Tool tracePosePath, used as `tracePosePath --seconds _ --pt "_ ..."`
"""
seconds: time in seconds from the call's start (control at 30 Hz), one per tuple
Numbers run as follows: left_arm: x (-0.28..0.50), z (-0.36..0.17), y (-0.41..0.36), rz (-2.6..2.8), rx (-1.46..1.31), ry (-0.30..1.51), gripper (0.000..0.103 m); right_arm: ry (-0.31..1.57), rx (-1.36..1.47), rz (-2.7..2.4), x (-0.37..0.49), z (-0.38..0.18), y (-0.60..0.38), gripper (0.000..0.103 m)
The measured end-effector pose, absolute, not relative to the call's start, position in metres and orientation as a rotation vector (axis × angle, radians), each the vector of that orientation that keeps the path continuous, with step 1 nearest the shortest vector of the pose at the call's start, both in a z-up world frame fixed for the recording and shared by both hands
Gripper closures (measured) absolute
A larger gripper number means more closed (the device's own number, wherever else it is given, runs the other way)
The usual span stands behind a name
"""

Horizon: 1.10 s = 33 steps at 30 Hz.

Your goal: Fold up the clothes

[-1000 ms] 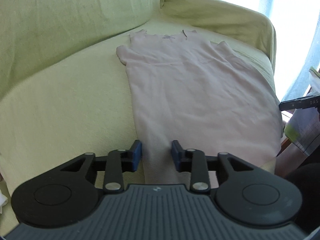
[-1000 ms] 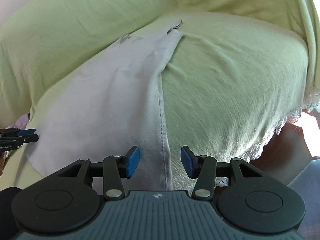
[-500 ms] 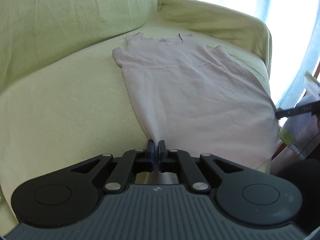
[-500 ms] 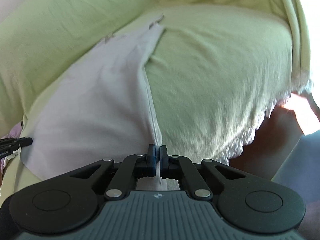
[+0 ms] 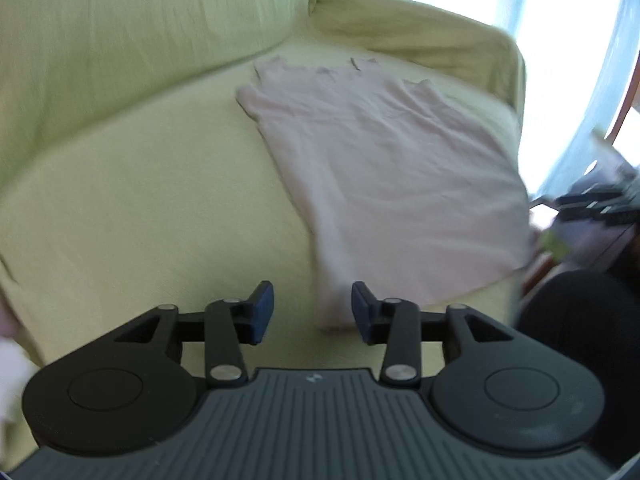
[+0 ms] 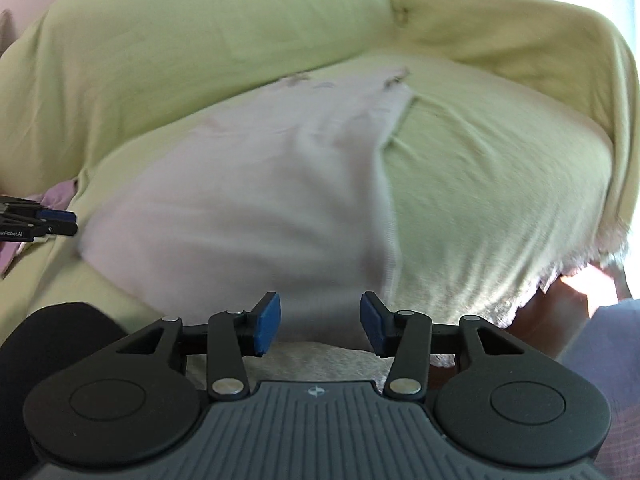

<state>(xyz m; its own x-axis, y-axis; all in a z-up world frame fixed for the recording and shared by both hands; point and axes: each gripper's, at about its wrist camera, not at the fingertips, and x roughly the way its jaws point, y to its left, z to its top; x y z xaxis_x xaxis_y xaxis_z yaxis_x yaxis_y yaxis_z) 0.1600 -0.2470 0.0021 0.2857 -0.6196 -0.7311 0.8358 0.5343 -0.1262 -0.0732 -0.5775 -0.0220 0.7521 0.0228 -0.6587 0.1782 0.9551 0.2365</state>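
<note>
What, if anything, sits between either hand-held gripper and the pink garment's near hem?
Nothing visible. The pink garment lies flat on the green sofa cover; its near hem runs between the opening jaws of the left hand-held gripper and the right hand-held gripper, unpinched.

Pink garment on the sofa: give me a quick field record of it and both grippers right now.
garment: pale pink top, spread flat, neckline at the far end
surface: yellow-green sofa cover
left gripper: jaws opening, hem corner lies between the fingers, not pinched
right gripper: jaws opening, over the other hem corner, fabric between the fingers, not pinched
fold: not yet made
picture: motion blur in both views
</note>
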Motion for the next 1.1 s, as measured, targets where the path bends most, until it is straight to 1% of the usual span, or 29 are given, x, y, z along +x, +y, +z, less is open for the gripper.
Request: tracePosePath --seconds 0.03,0.07,0.1,0.17,0.23,0.37,0.4,0.43,0.47,0.57,0.63,0.67,0.7,0.73,0.77,0.8,0.83,0.87,0.9,0.93,0.97,1.0,1.03,1.1 --pt "0.160 -0.001 -0.248 -0.997 0.296 0.832 0.068 0.710 0.287 -0.079 -0.073 -0.019 -0.573 0.055" --pt "0.159 -0.005 -0.249 -1.001 0.294 0.841 0.076 0.703 0.272 -0.072 -0.072 -0.015 -0.568 0.055" --pt "0.158 -0.007 -0.251 -1.005 0.296 0.843 0.092 0.697 0.254 -0.066 -0.071 -0.011 -0.564 0.055" --pt "0.157 -0.007 -0.253 -1.007 0.276 0.848 0.102 0.683 0.199 -0.052 -0.070 -0.002 -0.552 0.052" --pt "0.158 -0.001 -0.251 -1.009 0.204 0.858 0.103 0.670 0.131 -0.034 -0.067 0.008 -0.539 0.044" --pt "0.160 0.019 -0.250 -1.011 0.063 0.861 0.103 0.638 0.005 0.056 -0.053 0.029 -0.501 0.039" --pt "0.160 0.024 -0.250 -1.011 0.040 0.861 0.103 0.634 -0.022 0.088 -0.047 0.034 -0.489 0.035" --pt "0.160 0.029 -0.251 -1.011 0.017 0.860 0.103 0.636 -0.048 0.124 -0.039 0.037 -0.475 0.028" --pt "0.161 0.033 -0.251 -1.011 -0.008 0.862 0.103 0.644 -0.078 0.162 -0.030 0.038 -0.459 0.026" --pt "0.164 0.042 -0.251 -1.024 -0.077 0.874 0.103 0.671 -0.172 0.265 -0.003 0.034 -0.410 0.025" --pt "0.166 0.045 -0.249 -1.027 -0.104 0.883 0.103 0.697 -0.245 0.287 0.016 0.024 -0.383 0.027" --pt "0.166 0.046 -0.248 -1.024 -0.111 0.885 0.103 0.710 -0.288 0.282 0.025 0.018 -0.371 0.029" --pt "0.167 0.046 -0.247 -1.021 -0.117 0.886 0.103 0.719 -0.345 0.268 0.032 0.013 -0.363 0.044" --pt "0.167 0.046 -0.246 -1.018 -0.113 0.886 0.103 0.726 -0.409 0.250 0.038 0.008 -0.355 0.068" --pt "0.167 0.046 -0.245 -1.016 -0.106 0.886 0.103 0.715 -0.456 0.232 0.041 0.007 -0.351 0.073" --pt "0.166 0.044 -0.244 -1.013 -0.095 0.882 0.103 0.717 -0.468 0.229 0.044 0.006 -0.351 0.075" --pt "0.166 0.043 -0.243 -1.009 -0.082 0.878 0.103 0.726 -0.465 0.234 0.047 0.006 -0.352 0.090" --pt "0.163 0.041 -0.242 -1.002 -0.043 0.859 0.103 0.734 -0.460 0.240 0.050 0.006 -0.355 0.101" --pt "0.161 0.040 -0.241 -0.993 0.002 0.837 0.102 0.740 -0.445 0.249 0.052 0.007 -0.357 0.103" --pt "0.155 0.038 -0.242 -0.974 0.087 0.794 0.101 0.745 -0.424 0.259 0.053 0.008 -0.361 0.103" --pt "0.148 0.037 -0.244 -0.951 0.181 0.745 0.090 0.748 -0.403 0.268 0.053 0.010 -0.365 0.103" --pt "0.138 0.034 -0.246 -0.940 0.287 0.675 0.068 0.749 -0.384 0.275 0.053 0.012 -0.369 0.103" --pt "0.126 0.032 -0.248 -0.931 0.394 0.599 0.062 0.750 -0.370 0.280 0.053 0.014 -0.372 0.103" --pt "0.101 0.026 -0.251 -0.936 0.591 0.446 0.061 0.750 -0.348 0.287 0.052 0.017 -0.377 0.103"
